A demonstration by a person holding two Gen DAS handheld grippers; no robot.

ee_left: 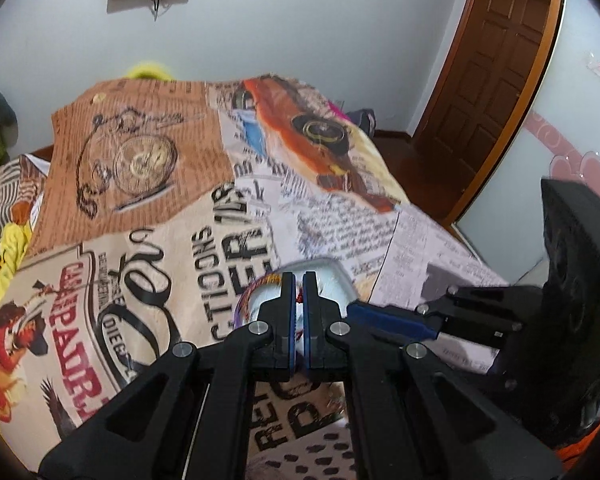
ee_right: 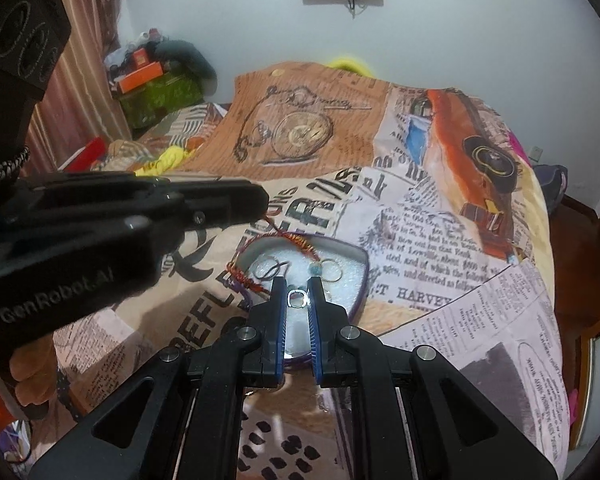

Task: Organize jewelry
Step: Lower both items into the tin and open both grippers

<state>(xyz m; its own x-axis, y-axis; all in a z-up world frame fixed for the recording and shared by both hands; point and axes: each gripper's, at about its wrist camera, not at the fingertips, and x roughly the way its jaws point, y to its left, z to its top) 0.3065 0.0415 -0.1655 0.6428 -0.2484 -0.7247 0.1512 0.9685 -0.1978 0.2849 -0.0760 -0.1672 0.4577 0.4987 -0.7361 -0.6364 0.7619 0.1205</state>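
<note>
On the bed's printed cover (ee_right: 440, 240), a purple-rimmed jewellery tray (ee_right: 356, 264) with a white foam lining sits at centre frame. The right claw (ee_right: 298, 300) is clamped on a small silver ring (ee_right: 297, 299), held directly above the tray's near edge. The left claw (ee_right: 260, 208) enters from the left, pinched shut on the red cord of a beaded bracelet (ee_right: 296, 240), which trails across the tray's left rim, long axis running lower left to upper right. Two loose rings (ee_right: 332, 270) lie on the foam. Judgement: the right claw is nearer to release.
</note>
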